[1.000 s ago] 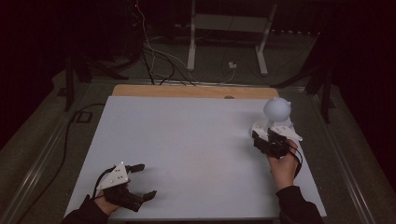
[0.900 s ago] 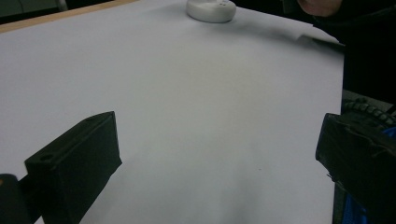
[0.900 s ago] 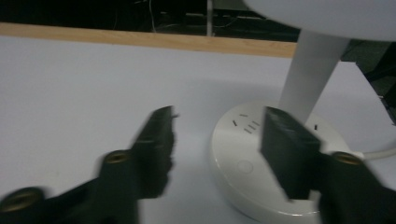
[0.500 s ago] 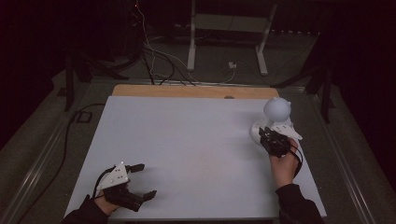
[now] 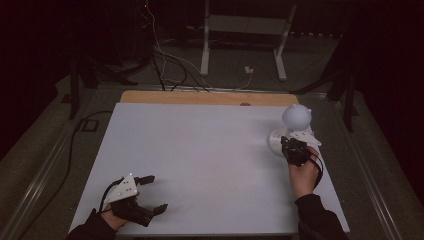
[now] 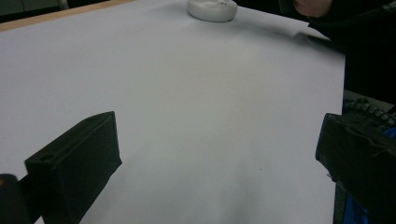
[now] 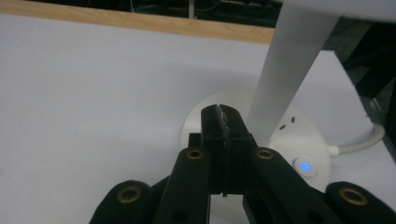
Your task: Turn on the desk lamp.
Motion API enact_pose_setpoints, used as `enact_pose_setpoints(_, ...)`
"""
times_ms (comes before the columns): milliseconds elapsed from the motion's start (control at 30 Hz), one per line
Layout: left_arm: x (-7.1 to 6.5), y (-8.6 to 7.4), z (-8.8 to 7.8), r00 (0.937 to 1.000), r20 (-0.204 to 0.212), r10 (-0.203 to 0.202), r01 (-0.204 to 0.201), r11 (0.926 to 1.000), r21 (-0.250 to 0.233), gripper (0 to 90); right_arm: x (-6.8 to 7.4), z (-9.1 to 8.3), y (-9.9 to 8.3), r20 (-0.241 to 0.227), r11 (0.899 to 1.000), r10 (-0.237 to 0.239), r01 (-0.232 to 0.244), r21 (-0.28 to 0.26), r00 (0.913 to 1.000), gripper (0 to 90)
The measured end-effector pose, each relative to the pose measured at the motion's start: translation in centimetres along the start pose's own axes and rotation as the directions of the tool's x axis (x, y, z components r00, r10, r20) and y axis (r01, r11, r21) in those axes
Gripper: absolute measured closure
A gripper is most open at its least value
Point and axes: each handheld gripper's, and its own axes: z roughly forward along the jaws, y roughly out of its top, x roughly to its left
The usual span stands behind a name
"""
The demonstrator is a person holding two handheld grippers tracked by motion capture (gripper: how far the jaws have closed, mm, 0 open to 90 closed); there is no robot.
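Standing near the right far corner of the desk [image 5: 200,150]: a small white lamp [image 5: 295,125], round base [image 7: 261,135] flat on the white surface, slim white stem [image 7: 289,70] rising at a tilt to a globe-shaped head [image 5: 296,116]. Glowing blue on the near side of the base, a small button [image 7: 305,166], with a white cord [image 7: 369,140] leaving toward the desk's right edge. Hovering right at that base, the right gripper [image 7: 223,116], fingers pressed together with nothing between them, tips sitting just left of the stem and a little short of the button; probably closed into a single blunt point for poking the switch rather than for grasping, though touching or only near the base being impossible to tell from these views. Gripping the tool from behind, the person's right hand [image 5: 304,172], dark sleeve reaching in from the desk's near edge. Resting well apart at the near left corner, the left gripper [image 5: 150,195], fingers spread wide and holding nothing, aiming across bare desk toward the lamp base seen far off in the left gripper view; seemingly parked out of the way, since a one-button job likely needing one tool only. Beyond the desk's wooden far edge, dim floor with loose cables [image 5: 165,60] and a white stand [image 5: 240,45].
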Motion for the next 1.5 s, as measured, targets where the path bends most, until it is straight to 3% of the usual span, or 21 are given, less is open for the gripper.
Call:
enact_pose_setpoints(733, 0.0, 0.0, 0.0, 1.0, 0.007, 0.004, -0.004, 1.0, 0.003, 0.4, -0.2, 2.1, -0.9, 0.025, 0.996, -0.027, 0.025, 0.082, 0.9993, 90.0)
enact_pose_setpoints(1500, -0.1, 0.0, 0.1, 0.9999, 0.011, 0.002, -0.002, 1.0, 0.005, 0.4, 0.1, 2.4, -1.2, 0.026, 0.995, -0.055, 0.052, 0.084, 0.9982, 90.0)
